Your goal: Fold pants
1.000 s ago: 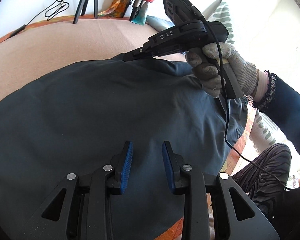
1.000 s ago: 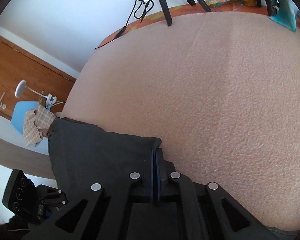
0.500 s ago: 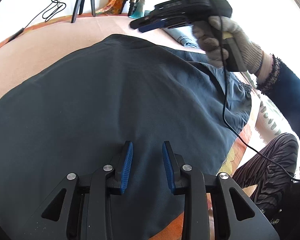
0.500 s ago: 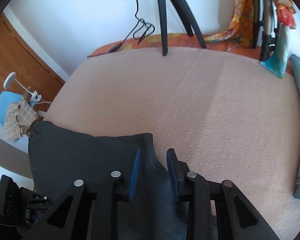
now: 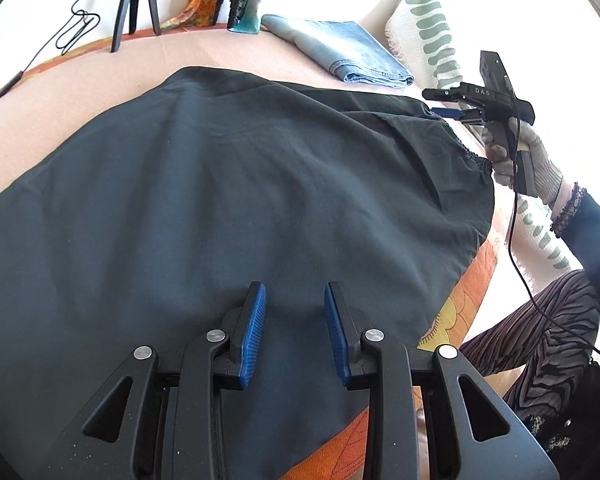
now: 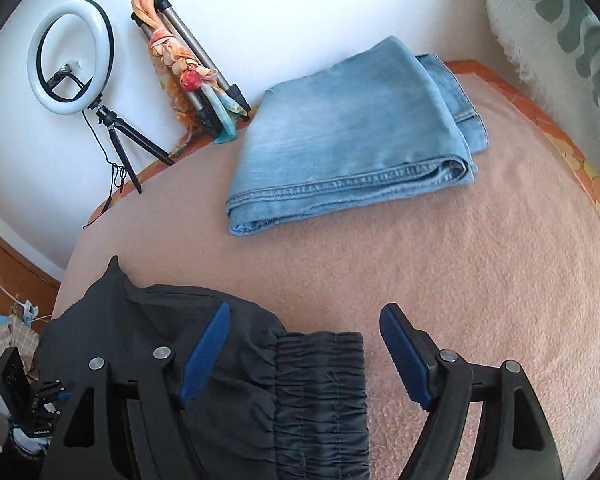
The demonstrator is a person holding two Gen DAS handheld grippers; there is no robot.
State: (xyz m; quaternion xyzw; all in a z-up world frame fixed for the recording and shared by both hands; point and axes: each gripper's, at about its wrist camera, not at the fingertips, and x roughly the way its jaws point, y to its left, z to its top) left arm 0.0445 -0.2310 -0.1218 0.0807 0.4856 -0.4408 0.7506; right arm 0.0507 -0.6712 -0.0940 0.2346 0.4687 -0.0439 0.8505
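Observation:
Dark grey pants [image 5: 227,200] lie spread flat over the pink blanket [image 5: 59,92]. Their gathered elastic waistband [image 6: 320,384] lies right below my right gripper. My left gripper [image 5: 293,320] is open and empty, hovering over the near part of the pants. My right gripper [image 6: 306,352] is wide open above the waistband, holding nothing. It also shows in the left wrist view [image 5: 440,104], at the pants' far right edge by the waistband.
Folded blue jeans [image 6: 352,136] lie on the blanket at the back. A ring light on a small tripod [image 6: 73,52] and a folded tripod with a scarf [image 6: 191,64] stand against the wall. A patterned cushion [image 5: 432,32] is at the right.
My right gripper let go of the far pants edge, opened wide and swung right to the waistband. The pants now lie flat. My left gripper stayed open in place.

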